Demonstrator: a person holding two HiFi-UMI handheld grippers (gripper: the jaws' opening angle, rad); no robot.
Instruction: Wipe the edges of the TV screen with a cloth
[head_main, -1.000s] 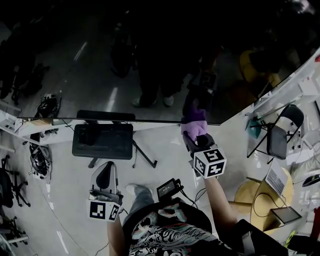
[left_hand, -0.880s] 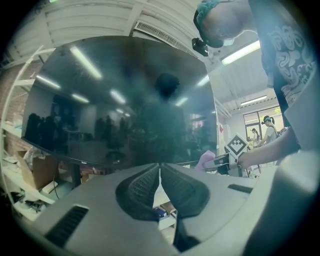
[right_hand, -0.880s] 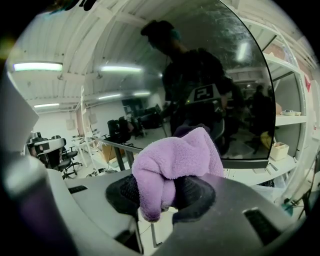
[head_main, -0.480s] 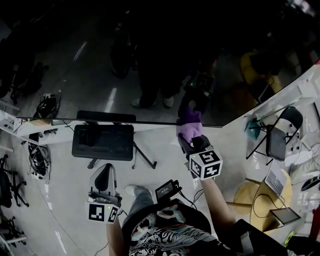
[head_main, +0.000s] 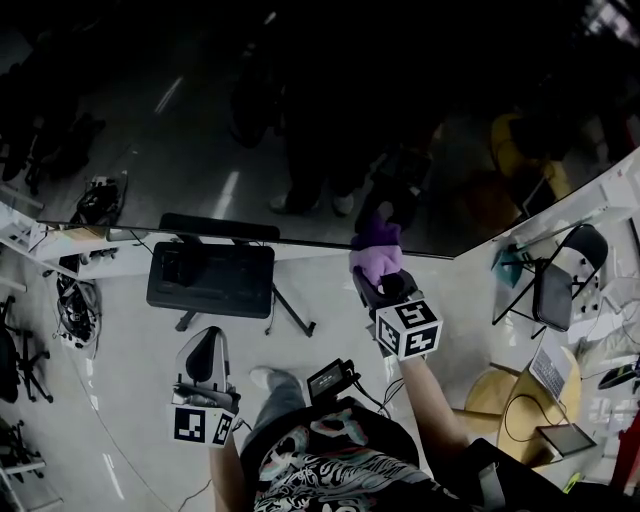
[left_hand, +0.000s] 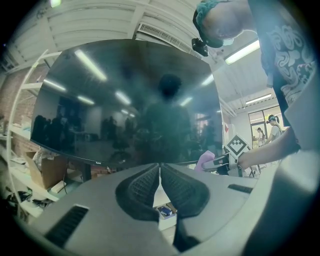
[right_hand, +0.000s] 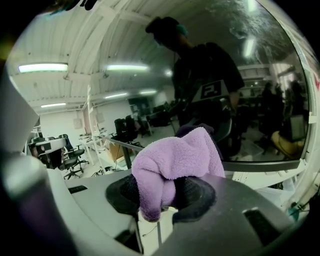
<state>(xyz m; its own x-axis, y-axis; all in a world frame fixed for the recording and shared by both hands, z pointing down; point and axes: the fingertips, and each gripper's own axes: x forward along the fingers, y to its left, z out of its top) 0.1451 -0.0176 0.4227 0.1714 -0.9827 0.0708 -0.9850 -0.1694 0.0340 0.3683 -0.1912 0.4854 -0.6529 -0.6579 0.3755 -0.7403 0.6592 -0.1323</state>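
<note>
The TV screen (head_main: 250, 120) is a large dark panel filling the upper head view; its bottom edge (head_main: 300, 243) runs across the middle. My right gripper (head_main: 378, 272) is shut on a purple cloth (head_main: 377, 258), which touches that bottom edge right of centre. In the right gripper view the cloth (right_hand: 175, 162) bulges between the pads against the screen's lower rim (right_hand: 265, 165). My left gripper (head_main: 205, 352) hangs lower left, away from the screen, jaws closed on nothing. The left gripper view shows the whole screen (left_hand: 130, 105) and the cloth (left_hand: 205, 161) at its lower right.
The TV's black stand base (head_main: 210, 280) sits on the white floor below the screen. Folding chairs (head_main: 555, 285) and a round table (head_main: 500, 385) stand to the right. Cables and office chairs (head_main: 75, 305) lie at the left. A person's leg and shoe (head_main: 272, 382) are below.
My right gripper with the cloth has slid slightly left along the screen's bottom edge. The left gripper has stayed about where it was.
</note>
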